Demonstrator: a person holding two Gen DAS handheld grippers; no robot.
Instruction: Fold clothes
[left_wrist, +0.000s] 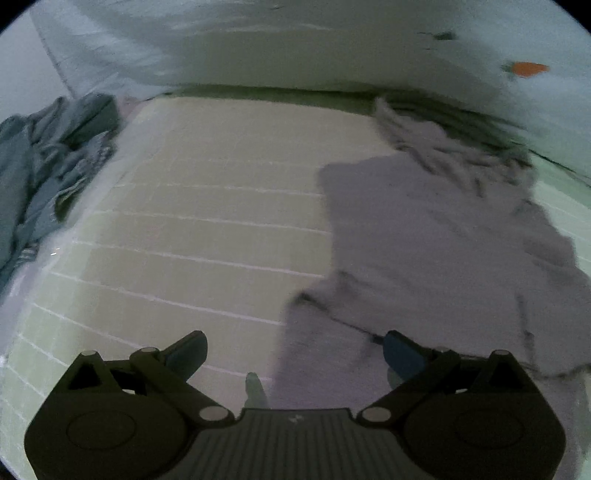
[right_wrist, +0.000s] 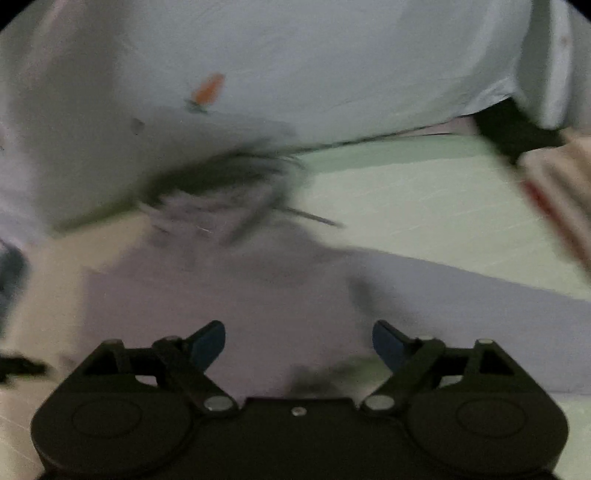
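Observation:
A pale grey-lilac garment (left_wrist: 436, 240) lies spread on a light checked sheet (left_wrist: 207, 206), its far end bunched into folds near the back. My left gripper (left_wrist: 291, 352) hovers open over the garment's near left edge, its right blue pad above the cloth and nothing between the fingers. In the right wrist view the same garment (right_wrist: 229, 291) fills the middle, blurred by motion, with its crumpled far end (right_wrist: 218, 199) at the back. My right gripper (right_wrist: 298, 341) is open just above the cloth and holds nothing.
A crumpled teal-blue heap of clothes (left_wrist: 48, 166) lies at the left edge of the sheet. A white cover with an orange carrot print (left_wrist: 524, 68) rises behind. At the far right, a black item (right_wrist: 513, 129) and pinkish cloth (right_wrist: 557, 188) show.

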